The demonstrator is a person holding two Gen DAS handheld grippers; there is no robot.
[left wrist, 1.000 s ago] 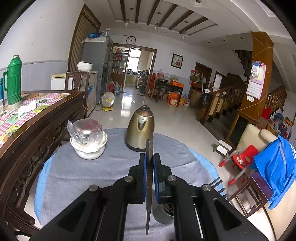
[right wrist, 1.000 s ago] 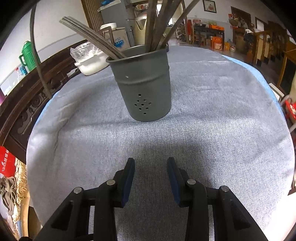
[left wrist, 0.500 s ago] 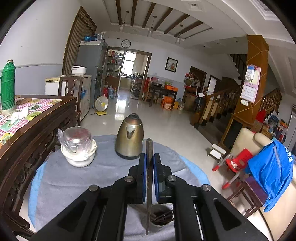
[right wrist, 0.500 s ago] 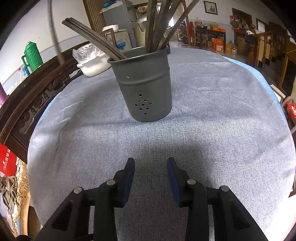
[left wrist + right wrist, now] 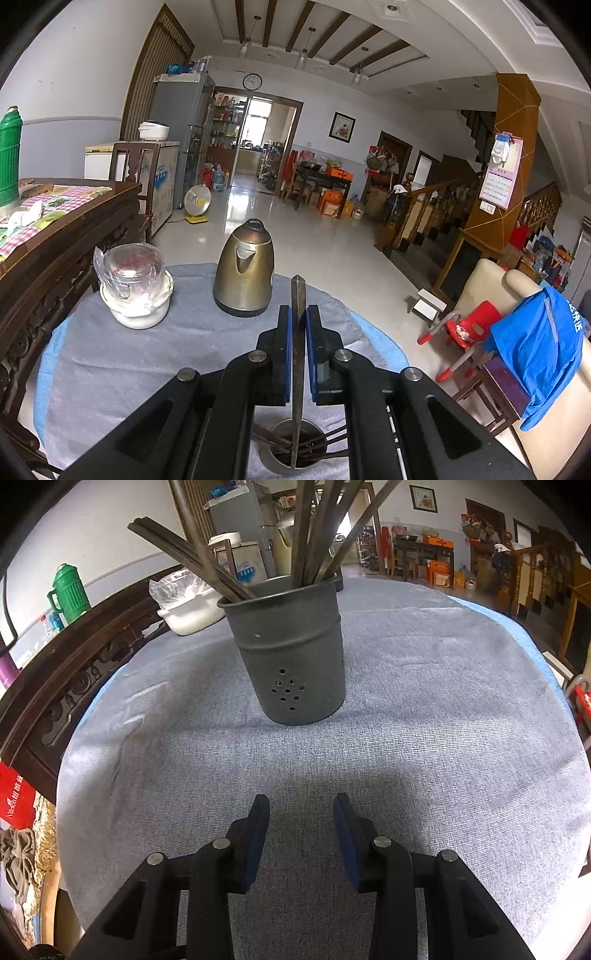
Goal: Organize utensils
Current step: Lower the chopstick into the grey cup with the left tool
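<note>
One chopstick [image 5: 297,369] is clamped upright in the left claw [image 5: 298,325], directly above the utensil holder [image 5: 295,448] for insertion; right claw [image 5: 301,814] stands apart, empty, before the holder

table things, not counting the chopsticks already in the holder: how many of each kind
kettle: 1
white bowl covered in plastic wrap: 1
grey utensil holder: 1
chopstick held by left gripper: 1
total: 4
</note>
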